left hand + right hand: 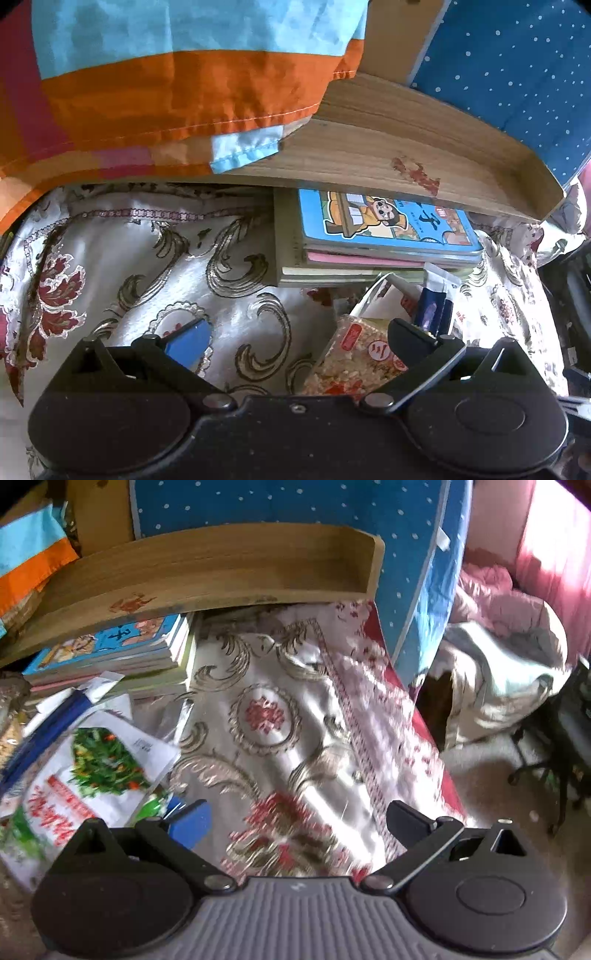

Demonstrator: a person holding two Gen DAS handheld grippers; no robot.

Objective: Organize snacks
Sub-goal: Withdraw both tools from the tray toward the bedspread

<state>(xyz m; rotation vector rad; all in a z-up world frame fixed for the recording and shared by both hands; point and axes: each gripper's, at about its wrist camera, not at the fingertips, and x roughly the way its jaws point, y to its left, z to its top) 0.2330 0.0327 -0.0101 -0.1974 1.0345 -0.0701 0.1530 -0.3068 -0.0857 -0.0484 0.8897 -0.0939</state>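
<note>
We see a patterned tablecloth (266, 716) filling the centre of both frames, with a wooden shelf (221, 572) and stacked books (384, 236) above. At the left frame's lower right lies a rice-cracker snack (354, 362); a white snack bag (88, 775) sits lower left in the right frame. The left gripper (299, 332) and right gripper (299, 812) both gape wide, empty.

Books, shelf and cloths around the tabletop

A floral cloth (155, 236) covers the tabletop. A stack of books (373, 240), a blue cartoon cover on top, lies on it under a curved wooden shelf (388, 147). An orange and blue cloth (166, 74) drapes over the shelf's left end. Behind stands a blue dotted board (295, 506), and right of it lies rumpled pink bedding (495, 598).
</note>
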